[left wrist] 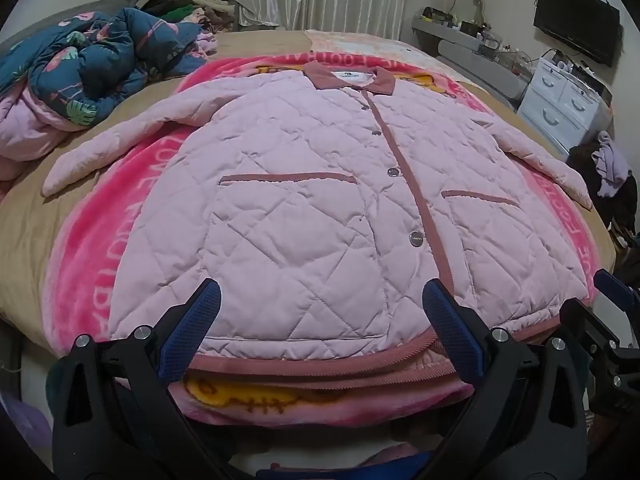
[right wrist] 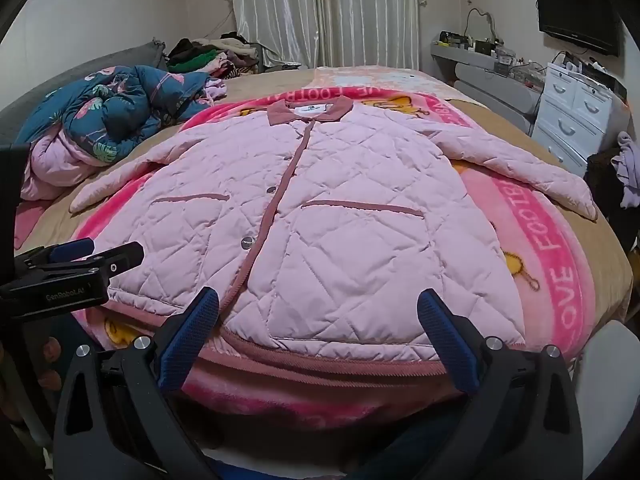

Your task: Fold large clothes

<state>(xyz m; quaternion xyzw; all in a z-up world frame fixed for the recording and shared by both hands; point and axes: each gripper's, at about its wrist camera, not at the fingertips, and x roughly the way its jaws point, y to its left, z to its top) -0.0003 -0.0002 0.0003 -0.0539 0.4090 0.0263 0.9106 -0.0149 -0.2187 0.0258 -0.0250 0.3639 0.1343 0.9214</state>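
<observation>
The pink quilted jacket (left wrist: pixel 304 200) lies flat, front up and buttoned, across the centre of both frames on a pink printed blanket (left wrist: pixel 92 272) that covers the bed (left wrist: pixel 28 220). Both sleeves are spread out to the sides. The collar (left wrist: pixel 352 76) points toward the upper frame; the darker ribbed hem (left wrist: pixel 320 364) lies at the lower centre.

The left gripper (left wrist: pixel 320 320) has its jaws spread wide over the hem area, with nothing clamped between them. The right gripper (right wrist: pixel 316 320) stands equally wide apart and holds nothing. Whether the blue pads (right wrist: pixel 448 344) touch the fabric cannot be determined.

The blanket lettering is cut off by the jacket and only partly legible. The lower edges of both frames are blocked by the black gripper bodies. The bunched dark floral quilt (left wrist: pixel 92 60) in the upper left hides the bedding beneath it. The clothing pile (right wrist: pixel 208 56) behind it is too dark to identify.
</observation>
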